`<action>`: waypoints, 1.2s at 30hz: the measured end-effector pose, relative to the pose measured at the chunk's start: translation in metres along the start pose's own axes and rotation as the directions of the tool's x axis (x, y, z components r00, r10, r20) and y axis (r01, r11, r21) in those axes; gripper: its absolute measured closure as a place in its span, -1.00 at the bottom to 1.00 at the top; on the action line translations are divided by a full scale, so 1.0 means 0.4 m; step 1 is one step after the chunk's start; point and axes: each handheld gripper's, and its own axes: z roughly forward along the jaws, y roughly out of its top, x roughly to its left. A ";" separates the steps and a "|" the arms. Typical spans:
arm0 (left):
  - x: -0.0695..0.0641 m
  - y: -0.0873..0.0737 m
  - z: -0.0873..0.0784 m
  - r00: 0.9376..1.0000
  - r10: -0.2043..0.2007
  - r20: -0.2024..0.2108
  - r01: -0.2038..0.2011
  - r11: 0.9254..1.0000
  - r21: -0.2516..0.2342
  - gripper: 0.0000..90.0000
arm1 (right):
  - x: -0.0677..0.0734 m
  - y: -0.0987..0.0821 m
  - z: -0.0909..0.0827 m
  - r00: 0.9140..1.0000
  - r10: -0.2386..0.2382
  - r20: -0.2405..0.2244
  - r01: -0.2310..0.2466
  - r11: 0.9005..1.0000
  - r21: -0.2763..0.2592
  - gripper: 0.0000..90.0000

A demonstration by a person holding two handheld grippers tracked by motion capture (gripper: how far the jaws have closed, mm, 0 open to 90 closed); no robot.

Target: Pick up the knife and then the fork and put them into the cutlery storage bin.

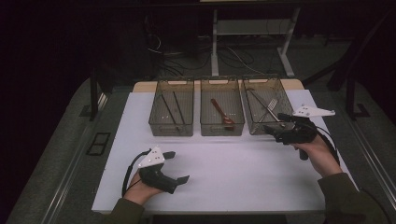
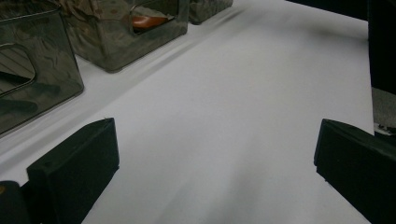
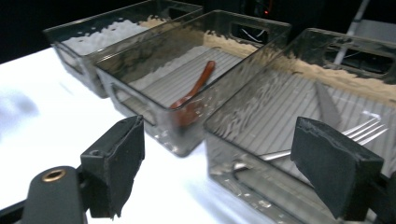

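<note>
Three clear bins stand in a row at the back of the white table (image 1: pixel 224 177). The left bin (image 1: pixel 171 131) holds dark chopsticks (image 1: pixel 176 108). A red-brown spoon (image 1: pixel 222 113) (image 3: pixel 194 91) lies in the middle bin (image 1: pixel 222 131) (image 3: pixel 140 109). A metal fork (image 1: pixel 272 104) (image 3: pixel 366 130) and a knife (image 3: pixel 327 105) lie in the right bin (image 1: pixel 250 125) (image 3: pixel 243 154). My right gripper (image 1: pixel 273 122) (image 3: pixel 224 172) hangs open at the right bin's near corner, nothing between its jaws. At the front left, my left gripper (image 1: pixel 178 166) (image 2: pixel 215 172) is open over bare table.
The table's front edge runs just behind both forearms. Dark floor, cables and a desk frame (image 1: pixel 215 42) lie beyond the bins. In the left gripper view the bins' front walls (image 2: pixel 37 79) stand to the upper left.
</note>
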 end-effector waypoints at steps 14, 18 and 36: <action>0.001 0.000 -0.004 1.000 -0.007 -0.001 0.007 1.000 -0.008 -1.00 | 0.056 -0.058 -0.036 0.999 -0.024 -0.033 0.023 0.999 -0.031 -0.62; 0.001 0.000 -0.005 1.000 -0.009 -0.002 0.009 1.000 -0.010 -1.00 | 0.062 -0.082 -0.050 0.999 -0.009 -0.039 0.007 0.999 -0.053 -0.62; 0.003 0.000 -0.008 1.000 -0.010 -0.004 0.010 1.000 -0.013 -1.00 | 0.106 -0.200 -0.073 0.996 0.023 -0.091 -0.025 1.000 -0.013 -0.62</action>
